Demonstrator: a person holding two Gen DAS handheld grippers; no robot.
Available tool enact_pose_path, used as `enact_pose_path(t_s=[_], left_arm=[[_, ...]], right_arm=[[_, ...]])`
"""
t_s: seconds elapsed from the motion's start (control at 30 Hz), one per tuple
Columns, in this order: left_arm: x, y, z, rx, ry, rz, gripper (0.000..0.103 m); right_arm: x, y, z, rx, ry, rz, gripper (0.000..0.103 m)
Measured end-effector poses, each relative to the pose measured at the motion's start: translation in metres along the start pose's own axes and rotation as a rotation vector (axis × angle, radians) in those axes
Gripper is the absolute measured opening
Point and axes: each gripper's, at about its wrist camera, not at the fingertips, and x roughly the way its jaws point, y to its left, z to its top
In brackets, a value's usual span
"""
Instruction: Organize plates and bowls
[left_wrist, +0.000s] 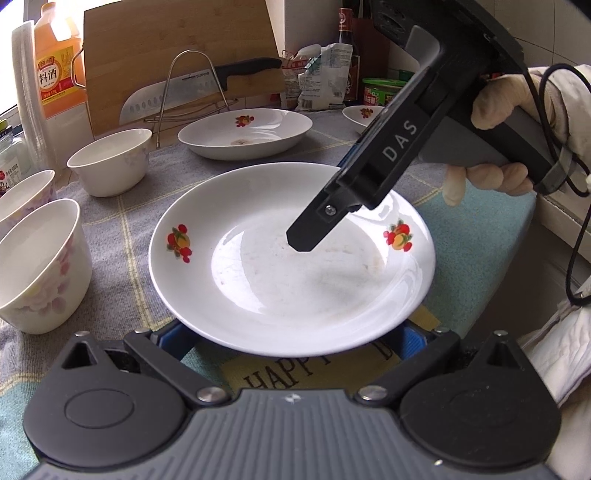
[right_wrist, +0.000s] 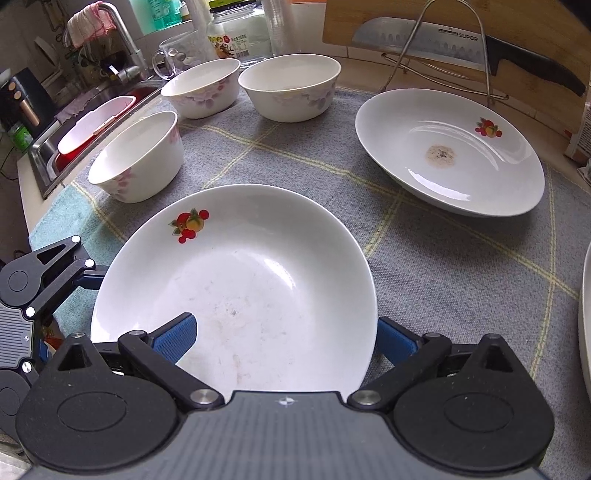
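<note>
- Leftmost, seen from the right gripper (right_wrist: 284, 338): three bowls (right_wrist: 138, 160), well ahead and left, upright on the cloth (right_wrist: 424, 258).
- Left gripper (left_wrist: 291, 341): jaws spread wide; near plate (left_wrist: 291, 258) rim sits over them, blue pads (left_wrist: 412, 338) half hidden under it. Contact unclear.
- Right gripper: jaws spread; one pad above the near plate's rim, the other outside and below. No clamp visible.
- Second plate (right_wrist: 450, 155): ahead, right, apart, brown stain at its centre.
- Knife (right_wrist: 443, 40) on rack (right_wrist: 443, 55), far right.

Bright daylight, glare on the plate (left_wrist: 291, 258), fisheye-bent edges.
</note>
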Motion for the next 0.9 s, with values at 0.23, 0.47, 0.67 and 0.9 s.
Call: enact_pose_path(t_s=[0.23,0.47,0.67,0.9], left_arm=[[0.0,0.001,0.0,0.013,0.0,-0.012,0.103],[0.0,0.001,-0.001,0.017,0.002,-0.013,0.103],[0.0,0.003,0.0,0.024,0.006,-0.02,0.103],[0.0,0.003,0.001,0.026,0.011,-0.022,0.103]], right_arm=[[0.004,-0.002,0.013,-0.035,0.028,0.053,0.103],[0.007,-0.004,0.018,-0.04,0.046,0.072,0.103],[0.01,-0.003,0.021,-0.056,0.062,0.094,0.103],[0.012,-0.004,0.024,-0.067,0.069,0.109,0.103]])
